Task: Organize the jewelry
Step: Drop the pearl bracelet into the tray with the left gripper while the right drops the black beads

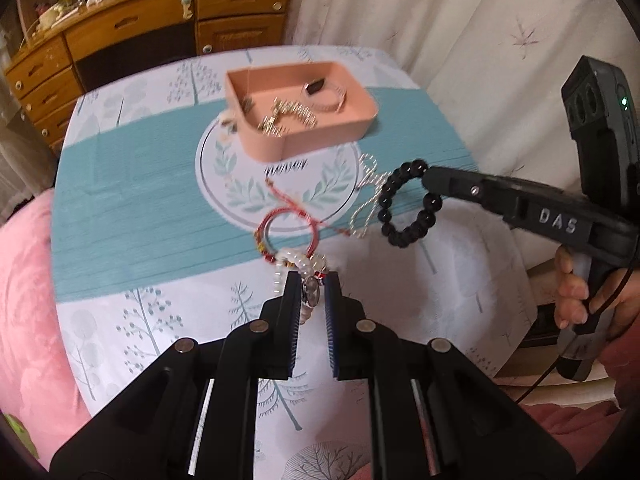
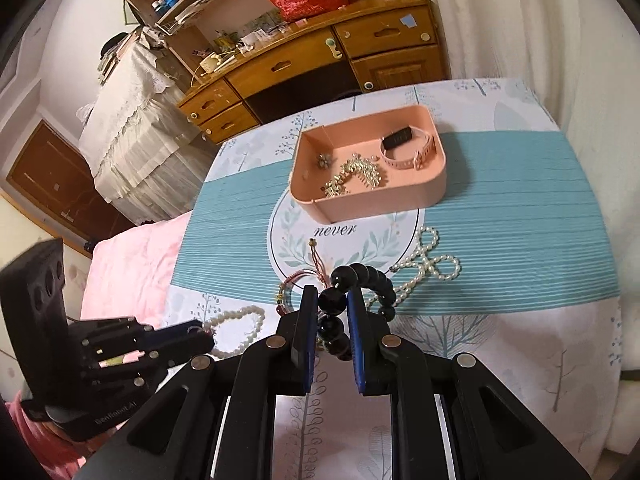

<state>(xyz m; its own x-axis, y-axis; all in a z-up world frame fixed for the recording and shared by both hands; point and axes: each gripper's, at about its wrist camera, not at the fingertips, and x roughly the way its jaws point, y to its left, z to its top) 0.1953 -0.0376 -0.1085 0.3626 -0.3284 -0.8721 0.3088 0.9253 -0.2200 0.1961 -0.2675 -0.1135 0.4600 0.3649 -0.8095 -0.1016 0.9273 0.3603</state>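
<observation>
Listing the lot from left to right, as I hold it.

1. Left gripper (image 1: pixel 313 286): my jaws are closed almost fully on a white bead bracelet (image 2: pixel 236 330) with a small dark charm. Its loop hangs from the tips, clear of the tablecloth (image 1: pixel 140 184).

2. Red cord bracelet (image 1: pixel 288 228): lying on the cloth just past my left tips, its tail trailing toward the printed round emblem. Not gripped.

3. Pink tray (image 2: pixel 436 188): the destination, set on the cloth beyond both grippers, straight ahead and a little to the right of my left one. Its long side runs across my view. Already inside: a gold chain piece (image 2: pixel 356 176), a small brooch-like item at the left wall, and a pink-strapped watch (image 2: pixel 408 148) at the right end.

4. Pearl necklace (image 2: pixel 428 264): loose on the cloth, between the tray and my right gripper, slightly right.

5. Right gripper (image 2: pixel 332 300): jaws pinched nearly together on a black bead bracelet (image 1: pixel 408 204), the loop hanging free.

Judgement: both pieces need carrying forward over the near wall. My right hand looks the nearer of the two.
</observation>
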